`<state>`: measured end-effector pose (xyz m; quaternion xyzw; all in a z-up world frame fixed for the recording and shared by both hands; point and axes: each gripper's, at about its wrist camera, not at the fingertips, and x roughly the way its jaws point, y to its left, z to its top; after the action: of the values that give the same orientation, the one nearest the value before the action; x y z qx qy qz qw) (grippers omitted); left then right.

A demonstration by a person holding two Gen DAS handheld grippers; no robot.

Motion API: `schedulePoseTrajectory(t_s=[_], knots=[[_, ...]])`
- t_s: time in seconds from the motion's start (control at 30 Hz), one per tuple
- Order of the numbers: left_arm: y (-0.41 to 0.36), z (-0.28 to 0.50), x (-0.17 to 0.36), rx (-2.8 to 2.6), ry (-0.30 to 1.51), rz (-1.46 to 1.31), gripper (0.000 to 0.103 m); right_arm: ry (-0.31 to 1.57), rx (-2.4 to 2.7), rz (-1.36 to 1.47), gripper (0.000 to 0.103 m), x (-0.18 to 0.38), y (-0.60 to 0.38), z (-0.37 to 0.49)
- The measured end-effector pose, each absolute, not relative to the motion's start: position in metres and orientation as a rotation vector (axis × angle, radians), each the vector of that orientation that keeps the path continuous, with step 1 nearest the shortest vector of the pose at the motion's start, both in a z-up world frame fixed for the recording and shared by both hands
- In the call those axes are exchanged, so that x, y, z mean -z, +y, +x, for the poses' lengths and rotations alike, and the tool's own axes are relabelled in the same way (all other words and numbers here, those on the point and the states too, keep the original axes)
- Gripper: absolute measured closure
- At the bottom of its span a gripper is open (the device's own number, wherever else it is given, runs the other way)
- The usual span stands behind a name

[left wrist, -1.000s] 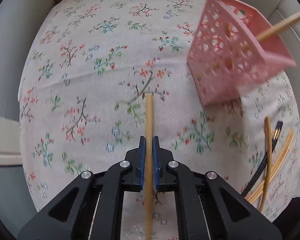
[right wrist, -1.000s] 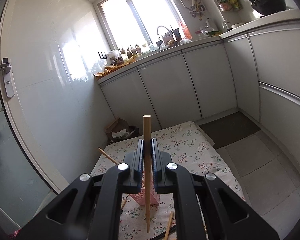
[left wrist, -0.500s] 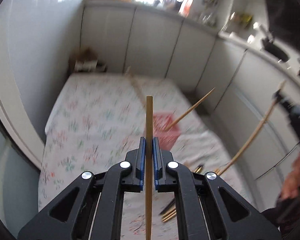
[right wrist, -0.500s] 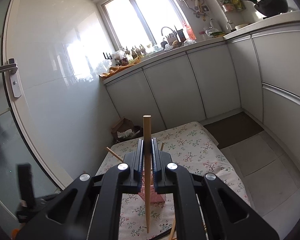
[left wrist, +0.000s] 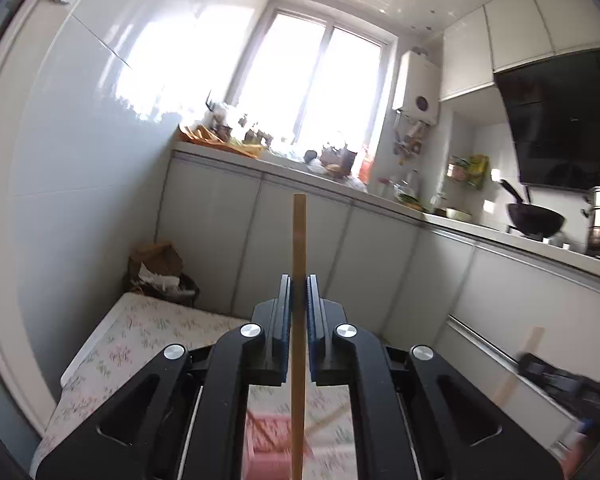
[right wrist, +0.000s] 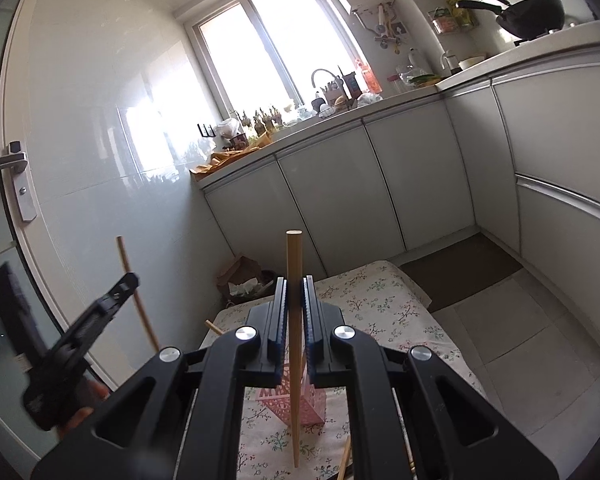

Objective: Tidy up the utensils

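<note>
L claw [left wrist: 299,296] pinching a wooden chopstick [left wrist: 299,240] upright, held high. R claw [right wrist: 295,300] clamped on its own chopstick [right wrist: 294,320], tip over the floral cloth [right wrist: 380,300] near the pink basket [right wrist: 312,408]. Basket in L view is blurred, prob. directly below. 1 stick leans in basket.

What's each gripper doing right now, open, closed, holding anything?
Left gripper: closed on a wooden chopstick, held upright.
Right gripper: closed on another wooden chopstick, above the pink basket.
</note>
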<state>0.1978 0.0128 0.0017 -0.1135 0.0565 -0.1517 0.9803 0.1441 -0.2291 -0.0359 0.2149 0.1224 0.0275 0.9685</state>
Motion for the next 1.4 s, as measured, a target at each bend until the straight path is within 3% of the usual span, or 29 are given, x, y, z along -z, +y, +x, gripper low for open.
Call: schedulePoseTrajectory(t_s=[0.43, 0.5, 0.63, 0.8, 0.9, 1.27, 1.4], knots=[[-0.002, 0.269, 0.051, 0.254, 0.078, -0.216, 0.096, 0.231, -0.074, 0.451, 0.095, 0.051, -0.241, 0.199], [-0.003, 0.264, 0.06, 0.26, 0.107, -0.205, 0.091, 0.221, -0.083, 0.455, 0.095, 0.048, -0.238, 0.2], [0.017, 0.234, 0.035, 0.253, 0.041, -0.232, 0.068, 0.166, -0.097, 0.449, 0.095, 0.032, -0.23, 0.2], [0.048, 0.194, -0.01, 0.229, -0.001, -0.25, 0.065, 0.112, -0.106, 0.444, 0.095, 0.016, -0.215, 0.218], [0.068, 0.174, -0.025, 0.174, -0.035, -0.265, 0.053, 0.112, -0.107, 0.425, 0.095, 0.016, -0.203, 0.232], [0.103, 0.183, -0.022, 0.153, 0.029, -0.341, 0.049, 0.179, -0.08, 0.307, 0.094, 0.078, -0.152, 0.277], [0.104, 0.186, -0.02, 0.154, 0.062, -0.346, 0.049, 0.175, -0.073, 0.286, 0.088, 0.069, -0.149, 0.265]])
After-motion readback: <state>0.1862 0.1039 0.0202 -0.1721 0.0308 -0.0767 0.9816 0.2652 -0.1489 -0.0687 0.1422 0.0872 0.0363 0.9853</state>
